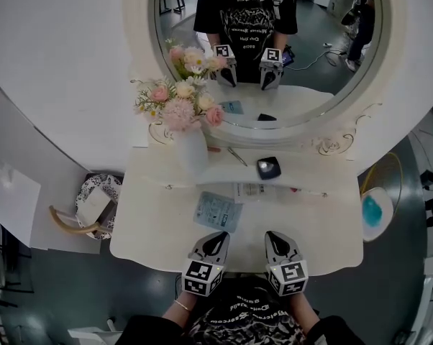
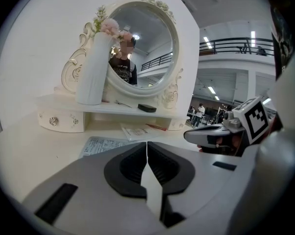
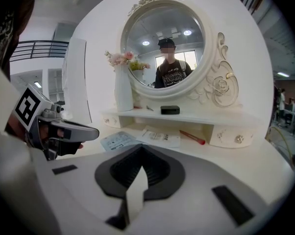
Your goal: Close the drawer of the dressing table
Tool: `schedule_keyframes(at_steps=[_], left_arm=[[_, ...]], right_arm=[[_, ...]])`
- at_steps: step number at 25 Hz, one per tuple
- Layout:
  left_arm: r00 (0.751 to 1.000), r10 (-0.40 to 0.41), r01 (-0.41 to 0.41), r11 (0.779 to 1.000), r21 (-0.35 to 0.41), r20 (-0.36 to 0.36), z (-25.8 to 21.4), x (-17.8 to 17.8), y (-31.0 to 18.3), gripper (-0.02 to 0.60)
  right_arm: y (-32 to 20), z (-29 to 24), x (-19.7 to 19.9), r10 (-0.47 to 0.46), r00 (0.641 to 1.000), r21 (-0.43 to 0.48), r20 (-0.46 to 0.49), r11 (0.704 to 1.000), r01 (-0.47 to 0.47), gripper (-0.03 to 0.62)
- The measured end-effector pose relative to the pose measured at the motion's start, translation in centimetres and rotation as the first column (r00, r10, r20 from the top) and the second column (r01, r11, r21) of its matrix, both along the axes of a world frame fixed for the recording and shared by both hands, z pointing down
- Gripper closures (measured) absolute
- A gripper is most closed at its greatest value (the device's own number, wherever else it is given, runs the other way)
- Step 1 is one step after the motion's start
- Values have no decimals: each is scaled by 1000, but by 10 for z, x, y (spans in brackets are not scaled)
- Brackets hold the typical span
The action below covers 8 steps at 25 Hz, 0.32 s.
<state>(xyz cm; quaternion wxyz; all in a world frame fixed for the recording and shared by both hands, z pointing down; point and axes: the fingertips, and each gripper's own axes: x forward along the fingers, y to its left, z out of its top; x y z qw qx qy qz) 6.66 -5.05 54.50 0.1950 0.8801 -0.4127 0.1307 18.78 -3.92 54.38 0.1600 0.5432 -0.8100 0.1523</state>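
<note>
- Left tool (image 1: 218, 240) (image 2: 147, 146) is at the near edge of the white tabletop (image 1: 152, 228), its jaws pressed together with nothing between them. The right tool (image 1: 275, 237) (image 3: 141, 151) is just beside it to the right, its jaws likewise together and empty.
- On the floor left of the dressing table stands a patterned basket (image 1: 108, 180).
- Under the far shelf (image 1: 310, 177), at its left end, is the left drawer (image 2: 59, 121) with a round knob. Its front looks pushed in.
- A tall white vase (image 1: 191, 153) of pink and cream flowers (image 1: 180, 106) stands on the shelf's left part.
- A printed leaflet (image 1: 218, 210) lies on the tabletop just beyond the left tool, and a second leaflet (image 1: 254, 190) lies farther off, near the shelf.
- The round mirror (image 1: 313, 70) rises behind the shelf and reflects a person in a black printed shirt with both tools.
- A small black case (image 1: 268, 167) lies on the shelf, right of the vase.
- A red pen (image 3: 192, 137) lies on the tabletop under the shelf.
- The right drawer (image 3: 234, 137), at the shelf's right end, also looks pushed in.
</note>
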Motion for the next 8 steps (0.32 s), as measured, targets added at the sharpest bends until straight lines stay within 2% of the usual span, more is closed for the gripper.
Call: schedule_keyframes(at_steps=[8], left_arm=[[1000,-16,16,1000,3,-6,-1,11,10,560]], right_arm=[[10,0,12,-11,1000,5,-6,1000,11,585]])
